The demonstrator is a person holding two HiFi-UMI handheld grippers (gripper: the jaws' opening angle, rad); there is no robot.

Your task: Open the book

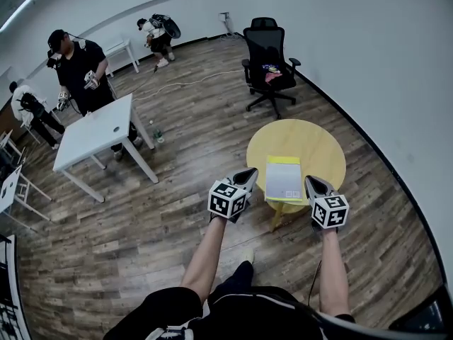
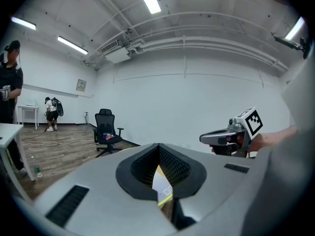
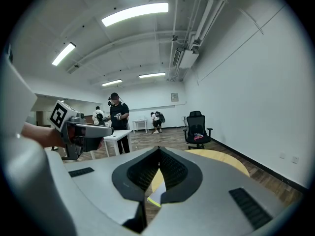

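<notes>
A closed book (image 1: 284,179) with a white cover and a yellow edge lies on the round yellow table (image 1: 318,144), near its front rim. My left gripper (image 1: 248,173) hovers just left of the book, level with its near half, jaws shut and empty. My right gripper (image 1: 312,181) hovers just right of it, also shut and empty. Neither touches the book. In the left gripper view a sliver of the book (image 2: 163,191) shows below the closed left gripper (image 2: 158,154). In the right gripper view the book (image 3: 156,195) and table (image 3: 216,156) show past the closed right gripper (image 3: 158,156).
A black office chair (image 1: 269,55) stands beyond the round table by the white wall. A white rectangular table (image 1: 92,137) stands to the left, with a person (image 1: 79,66) behind it and others farther back. My own legs (image 1: 212,303) are below.
</notes>
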